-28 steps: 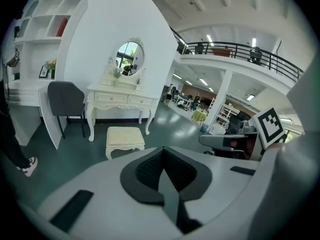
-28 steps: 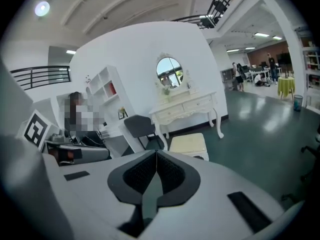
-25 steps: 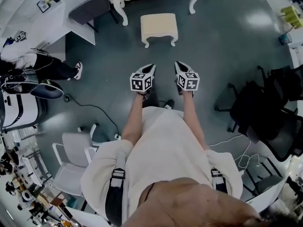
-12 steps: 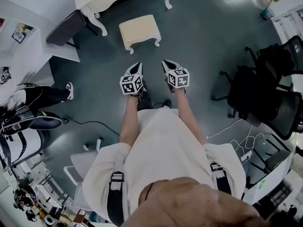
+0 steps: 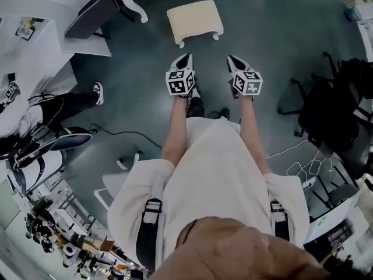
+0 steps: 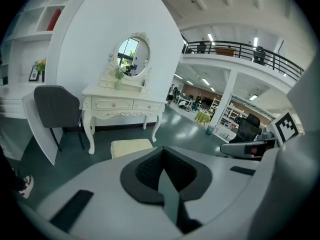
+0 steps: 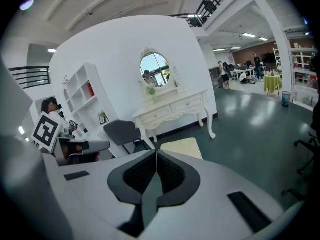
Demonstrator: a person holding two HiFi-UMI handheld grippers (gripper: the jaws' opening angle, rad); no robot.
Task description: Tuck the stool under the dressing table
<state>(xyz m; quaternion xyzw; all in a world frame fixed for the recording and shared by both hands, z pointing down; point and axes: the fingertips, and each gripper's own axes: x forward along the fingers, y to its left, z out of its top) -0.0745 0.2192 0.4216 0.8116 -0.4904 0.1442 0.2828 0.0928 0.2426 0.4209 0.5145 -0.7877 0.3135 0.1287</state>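
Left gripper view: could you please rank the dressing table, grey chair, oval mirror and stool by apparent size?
1. dressing table
2. grey chair
3. oval mirror and stool: too close to rank, as the stool's near edge is hidden and it sits nearer the camera.

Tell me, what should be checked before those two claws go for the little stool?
1. Stool upright on the floor, ahead of both claws: ok.
2. Left claw shut, nothing in it: ok.
3. Right claw shut, nothing in it: ok.
4. Claws touching the stool: not ok, bare floor lies between.
5. Space under the dressing table free: ok, nothing shows between its legs.
6. Grey chair out of the stool's way: ok, it stands beside the table.
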